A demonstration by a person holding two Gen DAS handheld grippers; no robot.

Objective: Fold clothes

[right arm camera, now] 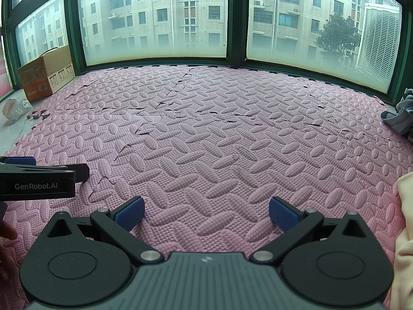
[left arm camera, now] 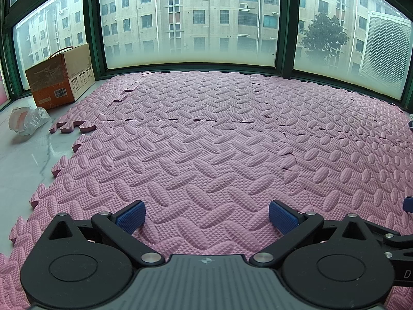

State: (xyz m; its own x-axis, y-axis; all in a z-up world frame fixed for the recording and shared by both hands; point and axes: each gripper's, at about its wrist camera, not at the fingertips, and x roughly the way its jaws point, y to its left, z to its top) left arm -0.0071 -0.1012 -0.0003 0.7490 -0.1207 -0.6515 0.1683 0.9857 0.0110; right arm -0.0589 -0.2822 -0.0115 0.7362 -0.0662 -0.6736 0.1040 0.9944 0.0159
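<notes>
Both our grippers sit with jaws spread wide and nothing between the blue pads. Left gripper (left arm camera: pixel 207 217) hovers low over the pink foam mat (left arm camera: pixel 206 134); right gripper (right arm camera: pixel 206 215) does the same in its own view, with the left one visible side-on at the middle left edge of that frame.

No garment lies on the mat in front of us. The clothes are off to the right: a grey bundle (right arm camera: pixel 397 118) at the upper right edge of the right wrist view, resting at the mat's far right near the window frame, and a cream fabric (right arm camera: pixel 405 232) at the lower right edge, close beside the right gripper. We can't tell what kind of garment either one is.

Our read: the step in hand is fetching a piece to lay out, nothing folded yet. To do it well:
- swing right, keep jaws wide until a pad is under and over one fabric edge
- pinch a single layer, not a bunched wad, else it won't spread flat
- drag it to the mat centre, where both grippers reach
- mind the lifted tile seams (right arm camera: pixel 165 103) in mid-frame; a hem could snag there

Cardboard box (left arm camera: pixel 60 77) and plastic bag (left arm camera: pixel 25 120) in the upper left are well apart from our work area; ignore.
</notes>
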